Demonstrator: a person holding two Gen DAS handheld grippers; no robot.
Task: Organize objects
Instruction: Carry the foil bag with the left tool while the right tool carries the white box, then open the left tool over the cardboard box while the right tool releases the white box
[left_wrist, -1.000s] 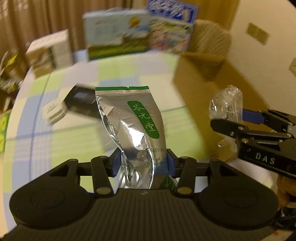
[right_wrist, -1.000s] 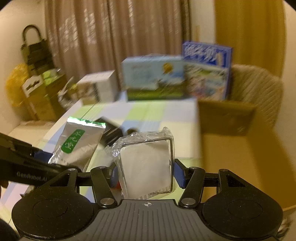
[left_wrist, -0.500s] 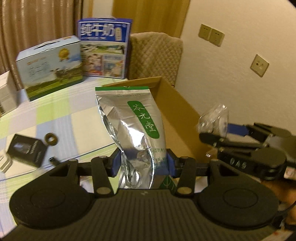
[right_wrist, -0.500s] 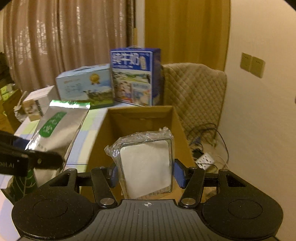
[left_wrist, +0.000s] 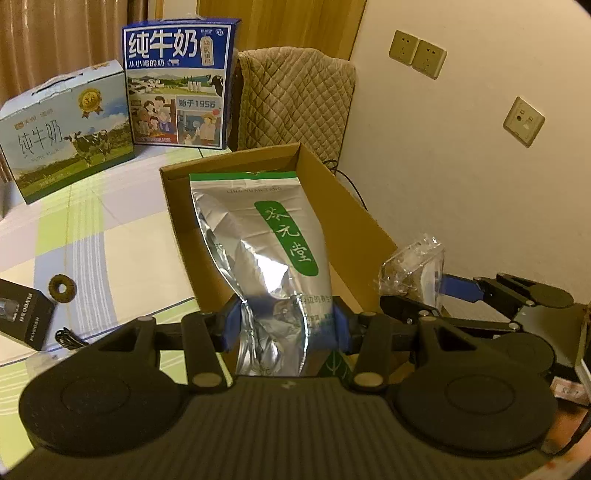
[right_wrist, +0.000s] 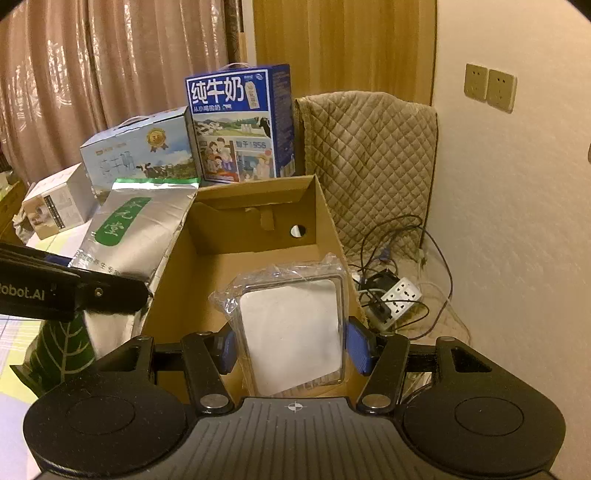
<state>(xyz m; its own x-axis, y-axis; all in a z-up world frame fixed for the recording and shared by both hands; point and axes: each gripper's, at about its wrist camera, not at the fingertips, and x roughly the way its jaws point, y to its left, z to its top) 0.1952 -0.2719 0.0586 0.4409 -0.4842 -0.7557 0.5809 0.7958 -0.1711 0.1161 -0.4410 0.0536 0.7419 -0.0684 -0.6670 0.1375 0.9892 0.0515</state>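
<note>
My left gripper (left_wrist: 286, 326) is shut on a silver foil pouch (left_wrist: 266, 251) with a green label, held upright over the open cardboard box (left_wrist: 354, 221). In the right wrist view the same silver foil pouch (right_wrist: 136, 232) hangs at the box's left wall. My right gripper (right_wrist: 291, 349) is shut on a flat white item in clear plastic wrap (right_wrist: 291, 328), above the inside of the cardboard box (right_wrist: 255, 240). The left wrist view shows that wrapped item (left_wrist: 413, 269) in the right gripper (left_wrist: 424, 291) at the box's right side.
Two milk cartons, a blue one (left_wrist: 177, 85) and a pale one (left_wrist: 66, 133), stand at the table's back. A black box (left_wrist: 22, 317) and a brown ring (left_wrist: 62, 288) lie on the checked cloth. A quilted chair (right_wrist: 369, 155) and a power strip (right_wrist: 400, 295) with cables sit beside the wall.
Both grippers have swung right from above the table to above the open cardboard box, each still holding its item. The black box and ring have slid to the left edge of view.
</note>
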